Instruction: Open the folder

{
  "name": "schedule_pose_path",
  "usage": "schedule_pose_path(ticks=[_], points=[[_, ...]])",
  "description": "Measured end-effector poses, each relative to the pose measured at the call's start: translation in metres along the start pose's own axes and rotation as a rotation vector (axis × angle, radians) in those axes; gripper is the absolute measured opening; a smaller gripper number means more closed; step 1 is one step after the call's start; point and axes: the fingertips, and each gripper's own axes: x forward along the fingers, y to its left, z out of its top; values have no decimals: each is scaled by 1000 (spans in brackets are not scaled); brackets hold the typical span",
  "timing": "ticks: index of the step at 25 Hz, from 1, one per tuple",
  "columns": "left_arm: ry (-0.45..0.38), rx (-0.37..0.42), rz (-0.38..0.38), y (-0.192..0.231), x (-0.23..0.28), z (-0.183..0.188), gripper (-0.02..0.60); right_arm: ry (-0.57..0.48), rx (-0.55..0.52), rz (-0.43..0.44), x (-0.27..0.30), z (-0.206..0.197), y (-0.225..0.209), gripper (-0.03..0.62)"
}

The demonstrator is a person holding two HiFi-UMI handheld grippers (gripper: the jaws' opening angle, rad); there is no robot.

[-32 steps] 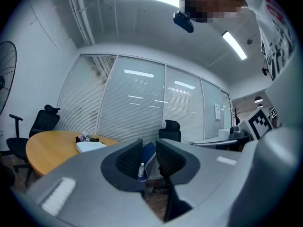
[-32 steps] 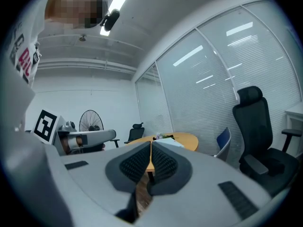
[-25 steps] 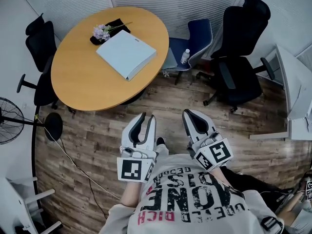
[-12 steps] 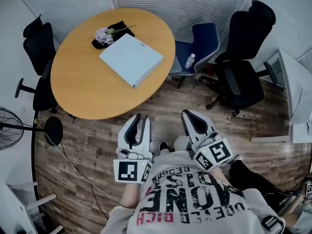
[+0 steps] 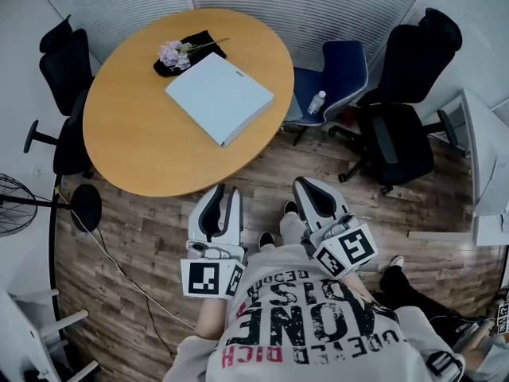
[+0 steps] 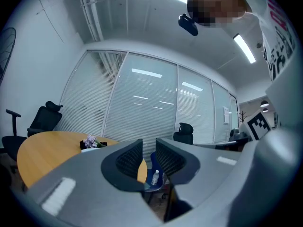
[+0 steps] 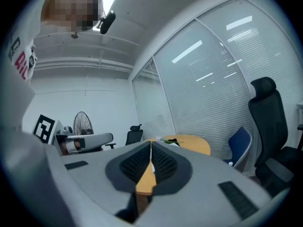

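Nearer now, the round orange wooden table point(image 5: 127, 134) has its near edge just ahead of both grippers. Towards its far right edge lies the closed pale-blue folder point(image 5: 219, 96), with bare tabletop in front of it. The left gripper's point(image 5: 223, 196) jaws stand apart and empty; the right gripper's point(image 5: 306, 188) jaws are together.

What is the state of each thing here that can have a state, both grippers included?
folder: closed, lying flat on the round table
left gripper: open, empty
right gripper: shut, empty
water bottle: upright on the blue chair
flowers: lying beside the folder
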Motion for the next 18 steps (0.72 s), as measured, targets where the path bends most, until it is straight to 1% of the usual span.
schedule_pose_path(ticks=[8, 15, 18], points=[[1, 5, 16, 0, 41, 0, 94, -3, 20, -13, 17, 5, -44, 12], [-25, 11, 44, -9, 90, 5, 94, -14, 11, 29, 39, 22, -90, 13], [-33, 23, 68, -15, 108, 5, 94, -20, 2, 53, 47, 30, -109, 12]])
